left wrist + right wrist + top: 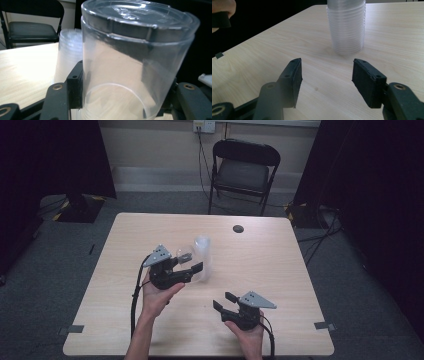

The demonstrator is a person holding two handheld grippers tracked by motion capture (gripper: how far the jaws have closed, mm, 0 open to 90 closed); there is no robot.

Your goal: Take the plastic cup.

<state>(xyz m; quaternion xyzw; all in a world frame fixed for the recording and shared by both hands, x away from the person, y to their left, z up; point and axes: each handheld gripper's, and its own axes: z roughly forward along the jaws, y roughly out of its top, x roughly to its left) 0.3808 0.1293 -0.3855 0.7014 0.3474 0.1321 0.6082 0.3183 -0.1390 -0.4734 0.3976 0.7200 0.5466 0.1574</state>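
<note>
Fingers (75, 87) of the left gripper (192, 265), left of centre in the high view, are clamped on an upside-down clear plastic cup (132, 65), while the right gripper (225, 301) at lower centre holds its jaws apart over bare table (280, 250), gripping nothing. One cup thus appears already taken from the stack of cups (347, 27), which stands at the upper centre of the right gripper view, just behind the held cup. Setting this cup down and separating the others seems still to be done.
</note>
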